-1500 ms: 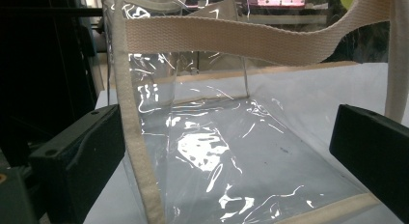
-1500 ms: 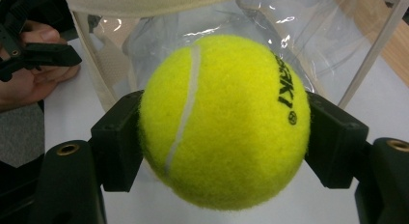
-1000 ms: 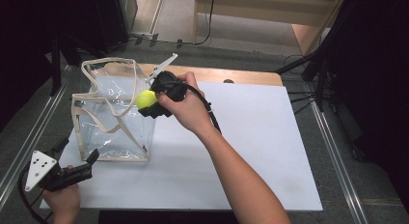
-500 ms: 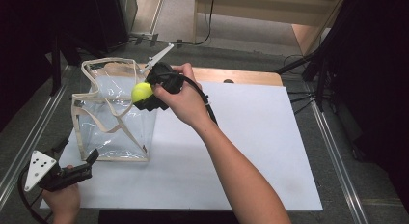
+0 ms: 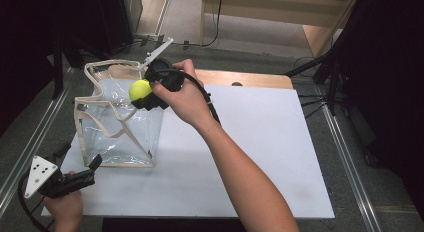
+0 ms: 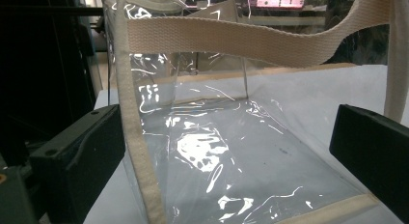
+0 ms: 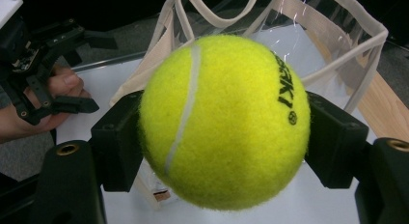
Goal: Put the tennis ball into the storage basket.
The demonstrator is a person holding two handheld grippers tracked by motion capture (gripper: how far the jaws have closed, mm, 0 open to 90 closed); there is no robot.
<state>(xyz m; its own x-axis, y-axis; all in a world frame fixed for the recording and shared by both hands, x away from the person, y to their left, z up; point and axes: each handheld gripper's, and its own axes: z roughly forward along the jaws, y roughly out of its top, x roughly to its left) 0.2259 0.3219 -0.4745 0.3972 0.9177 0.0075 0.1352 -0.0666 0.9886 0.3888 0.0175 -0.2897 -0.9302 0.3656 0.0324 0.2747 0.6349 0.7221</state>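
One white board (image 5: pixel 260 157) covers most of the table, with a strip of bare wood (image 5: pixel 250 78) showing along its far edge. On the board's left part stands a clear plastic bag (image 5: pixel 120 132) edged in cream webbing, upright and open at the top, its two straps (image 6: pixel 270 38) drooping across the mouth. From the left gripper view you look straight through its glossy side wall to the bag's floor.

The person's right arm (image 5: pixel 245 177) reaches in from the near edge, slanting toward the bag. The right gripper (image 5: pixel 144 94) is held above the bag's right rim, its jaws clamped on a yellow tennis ball (image 5: pixel 140 89); in the right gripper view the ball (image 7: pixel 224 120) sits squarely between the two black pads, black lettering on its right side, with the bag's open mouth behind it.

At the near left corner of the board, the left gripper (image 5: pixel 80 164) rests low in the person's left hand (image 5: pixel 62 209), pointing at the bag's near lower edge. Its jaws stand wide apart with nothing pinched; the bag's corner and a webbing strip lie just ahead, between them.
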